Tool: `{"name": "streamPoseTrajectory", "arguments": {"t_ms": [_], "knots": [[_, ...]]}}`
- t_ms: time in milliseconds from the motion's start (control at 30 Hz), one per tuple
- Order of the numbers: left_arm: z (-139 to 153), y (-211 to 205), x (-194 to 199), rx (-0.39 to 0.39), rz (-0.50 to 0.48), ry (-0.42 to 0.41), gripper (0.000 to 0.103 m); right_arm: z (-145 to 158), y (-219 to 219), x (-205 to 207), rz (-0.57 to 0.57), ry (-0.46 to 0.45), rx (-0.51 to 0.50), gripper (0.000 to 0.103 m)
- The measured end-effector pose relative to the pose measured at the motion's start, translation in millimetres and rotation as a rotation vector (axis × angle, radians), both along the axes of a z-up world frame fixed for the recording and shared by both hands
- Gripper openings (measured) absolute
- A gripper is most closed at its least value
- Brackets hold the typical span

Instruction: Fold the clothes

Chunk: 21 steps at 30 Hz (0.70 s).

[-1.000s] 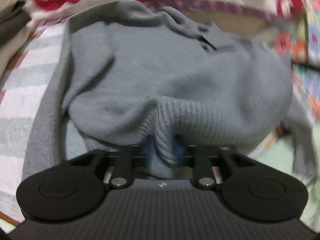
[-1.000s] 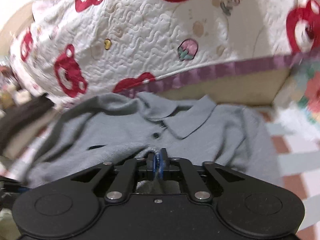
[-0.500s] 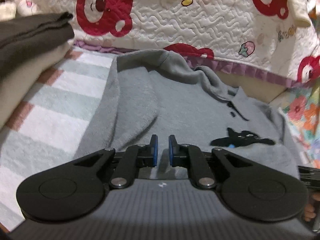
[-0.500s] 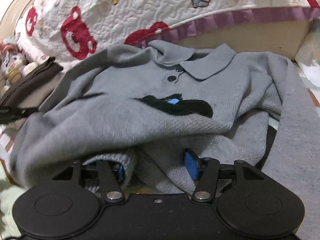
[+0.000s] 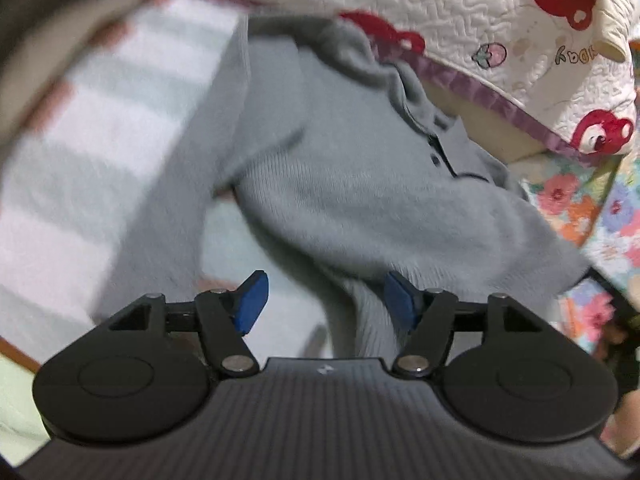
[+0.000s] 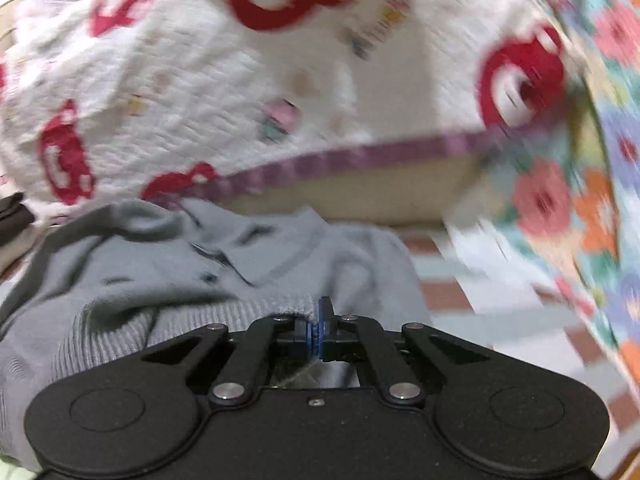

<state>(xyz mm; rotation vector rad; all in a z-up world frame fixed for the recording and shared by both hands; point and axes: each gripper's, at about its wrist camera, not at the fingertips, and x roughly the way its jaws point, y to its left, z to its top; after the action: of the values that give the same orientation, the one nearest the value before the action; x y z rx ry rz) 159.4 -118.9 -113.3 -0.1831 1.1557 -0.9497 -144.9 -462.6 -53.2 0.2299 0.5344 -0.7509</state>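
Note:
A grey knit polo sweater (image 5: pixel 360 200) lies on a striped mat, collar toward the quilt, its lower part folded up over the body. My left gripper (image 5: pixel 324 300) is open; the ribbed hem (image 5: pixel 368 320) passes between its blue pads (image 5: pixel 252 300), nearer the right one. In the right wrist view the sweater (image 6: pixel 180 272) fills the lower left. My right gripper (image 6: pixel 318 330) is shut, pinching the ribbed hem's edge (image 6: pixel 292 306) at its tips.
A white quilt with red bears (image 6: pixel 200 100) hangs over a bed edge behind the sweater. A floral cloth (image 6: pixel 580 200) is at the right. The striped mat (image 5: pixel 100 140) runs left. Dark folded clothes (image 6: pixel 12 216) sit at far left.
My left gripper was shut half a second ago and now stands open around the hem. My right gripper was open around the hem and has shut on it. Both views are motion-blurred.

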Motion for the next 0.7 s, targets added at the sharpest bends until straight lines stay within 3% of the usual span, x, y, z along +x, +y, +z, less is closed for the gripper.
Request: {"name": "streamPoseTrajectory", "arguments": {"t_ms": [67,233,400,500,600,633,700], "knots": [[-11.5,-8.6,-2.4,-0.02,-0.032,0.067,0.066,-11.7,-3.3,-5.1,-0.025,0.015,0.035,0.002],[-31.6,-37.8,-14.9,-0.025,-0.058,0.056,0.069,-27.5,-6.6,-10.9,-0.035,0.029,0.091,0.002],[-49.7,-56.4,-27.8,-0.031,-0.115,0.11,0.074,-31.0,-8.9,-11.2,0.003,-0.003,0.121,0.003],[-46.7,-64.7,-37.5,-0.02,-0.142,-0.001,0.076,-32.9,-8.8,-11.6,0.038,-0.013,0.121,0.004],[-43.4,-76.1,-46.0,0.009,-0.157,-0.175,0.076,-36.6,-12.5,-16.1,0.065,-0.048,0.166,0.009],[-43.1,-79.3,-47.2,0.015,-0.155,-0.212,0.072,-39.6,-13.7,-17.6,0.07,-0.062,0.189,0.011],[-42.4,-81.9,-45.5,0.038,-0.126,-0.24,0.046,-47.7,-14.8,-19.5,0.076,-0.09,0.234,0.013]]}}
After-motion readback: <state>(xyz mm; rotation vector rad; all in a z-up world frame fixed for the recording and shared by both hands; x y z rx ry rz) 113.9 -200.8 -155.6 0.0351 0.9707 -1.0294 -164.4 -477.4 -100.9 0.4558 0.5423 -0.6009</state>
